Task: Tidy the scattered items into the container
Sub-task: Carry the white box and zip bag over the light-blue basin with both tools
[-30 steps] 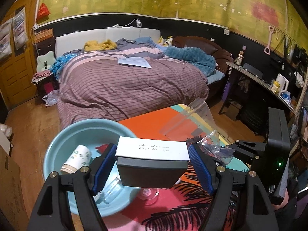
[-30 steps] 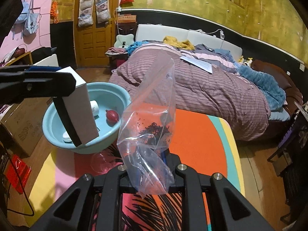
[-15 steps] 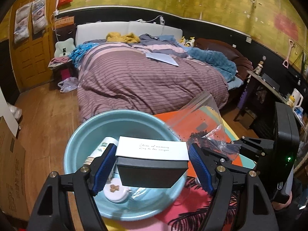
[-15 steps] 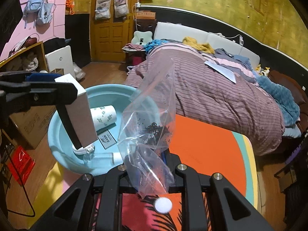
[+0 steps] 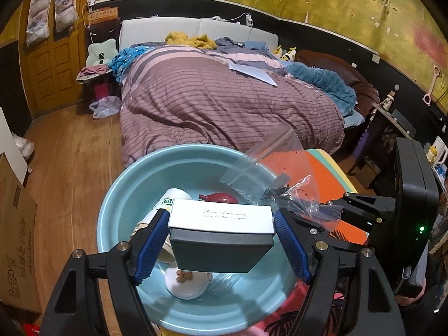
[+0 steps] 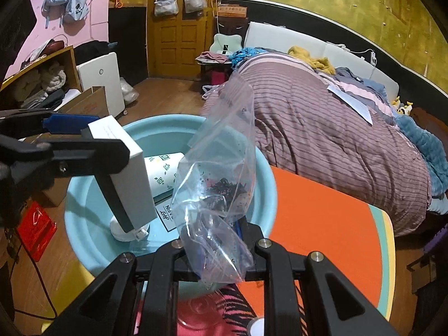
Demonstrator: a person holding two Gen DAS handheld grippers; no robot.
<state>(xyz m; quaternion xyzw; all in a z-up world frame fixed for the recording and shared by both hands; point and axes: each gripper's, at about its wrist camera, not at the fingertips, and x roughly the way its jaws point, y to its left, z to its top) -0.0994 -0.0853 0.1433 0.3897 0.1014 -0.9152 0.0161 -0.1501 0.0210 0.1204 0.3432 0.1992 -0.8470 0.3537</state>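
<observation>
My left gripper (image 5: 221,240) is shut on a grey box with a white lid (image 5: 221,235) and holds it over the light blue basin (image 5: 134,173). From the right wrist view the box (image 6: 131,179) hangs inside the basin's (image 6: 263,173) rim. My right gripper (image 6: 218,240) is shut on a clear zip bag (image 6: 221,168) with dark bits inside, held upright over the basin's near right rim. The bag also shows in the left wrist view (image 5: 280,179). In the basin lie a paper cup (image 6: 162,173), a red object (image 5: 218,197) and a white round lid (image 5: 184,282).
The basin stands on a table with an orange, pink and black patterned cover (image 6: 322,224). A clear glass (image 6: 196,313) and a small white cap (image 6: 256,326) lie near the table's front. A bed with a striped quilt (image 5: 218,103) is behind. A cardboard box (image 5: 16,224) stands at the left.
Both grippers have moved left over the basin with their loads. The box now hangs over the basin's inside and the bag over its rim.
</observation>
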